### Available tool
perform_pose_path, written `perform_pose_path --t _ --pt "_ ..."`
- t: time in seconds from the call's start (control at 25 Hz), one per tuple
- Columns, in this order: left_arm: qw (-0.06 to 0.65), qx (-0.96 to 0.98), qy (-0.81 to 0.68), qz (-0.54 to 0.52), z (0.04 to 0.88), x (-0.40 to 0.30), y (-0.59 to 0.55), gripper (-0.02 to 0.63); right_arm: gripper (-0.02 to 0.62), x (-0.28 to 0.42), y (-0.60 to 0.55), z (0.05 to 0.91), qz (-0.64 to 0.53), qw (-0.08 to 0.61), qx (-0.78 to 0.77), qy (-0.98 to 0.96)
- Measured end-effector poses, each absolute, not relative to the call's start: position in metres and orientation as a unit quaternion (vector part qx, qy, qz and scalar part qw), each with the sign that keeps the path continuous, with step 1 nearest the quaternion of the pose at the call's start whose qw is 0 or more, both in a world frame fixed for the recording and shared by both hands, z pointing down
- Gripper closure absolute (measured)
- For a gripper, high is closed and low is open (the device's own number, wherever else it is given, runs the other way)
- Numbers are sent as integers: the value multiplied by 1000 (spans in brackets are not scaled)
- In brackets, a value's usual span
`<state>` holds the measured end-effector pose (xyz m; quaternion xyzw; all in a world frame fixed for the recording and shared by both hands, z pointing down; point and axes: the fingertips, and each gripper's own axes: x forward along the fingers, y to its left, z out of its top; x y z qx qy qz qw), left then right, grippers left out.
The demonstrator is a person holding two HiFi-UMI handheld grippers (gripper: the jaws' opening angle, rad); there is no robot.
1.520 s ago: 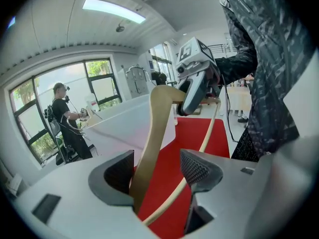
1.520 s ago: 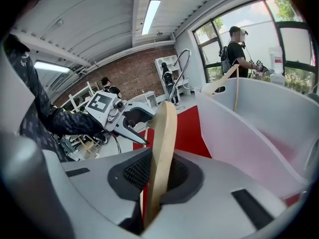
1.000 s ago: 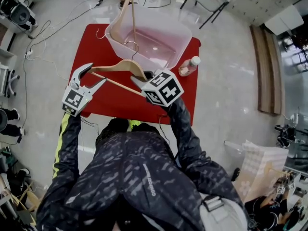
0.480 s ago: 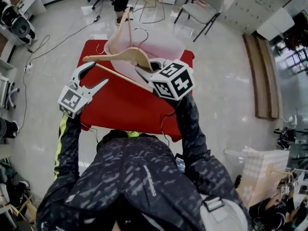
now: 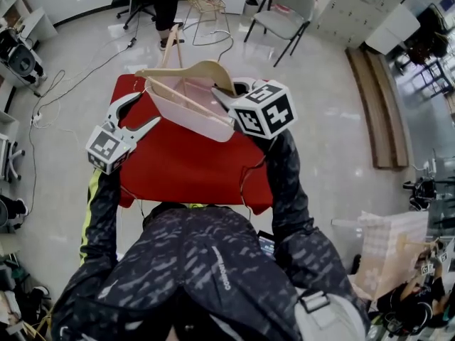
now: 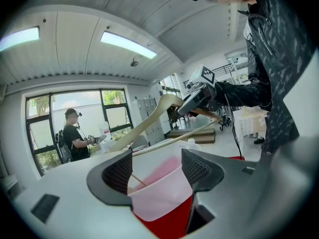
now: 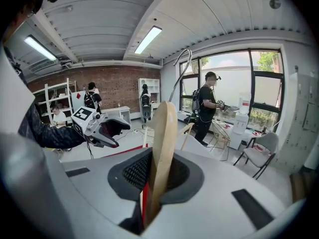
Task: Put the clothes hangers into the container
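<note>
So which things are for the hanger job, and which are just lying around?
For the job: wooden hanger, in the right hand-held gripper; container; second hanger leaning in it.
Just lying about: folding chair; paper bag; office chair.

Head view looks down; left tongs (image 5: 146,110) and right tongs (image 5: 224,99) cameras face each other.

- Head view: far side of container (image 5: 192,119) hidden behind the raised wooden hanger (image 5: 186,70).
- Second hanger (image 5: 170,40): one end shows, the rest is hidden.
- Near edge of table (image 5: 185,169) lies under the person's jacket (image 5: 213,261).
- Right gripper view: lower stretch of the wooden hanger is lost between the jaws.
</note>
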<state>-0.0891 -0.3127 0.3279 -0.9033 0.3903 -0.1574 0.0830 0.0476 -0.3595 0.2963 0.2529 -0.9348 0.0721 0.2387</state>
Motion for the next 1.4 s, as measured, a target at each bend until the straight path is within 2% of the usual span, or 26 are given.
perform_pose_path --t 0.28,0.6,1.2,1.4 --pt "69 -918 356 -159 338 -70 -326 314 555 80 -386 311 69 294 305 -903" --pt "41 -929 333 -156 355 -66 -340 314 554 85 -419 342 69 375 331 -863" --pt "-24 -939 304 -157 397 -82 -350 314 554 30 -459 392 73 459 293 -835" --pt "-38 -940 304 -152 411 -80 -349 314 554 21 -462 405 76 461 281 -838"
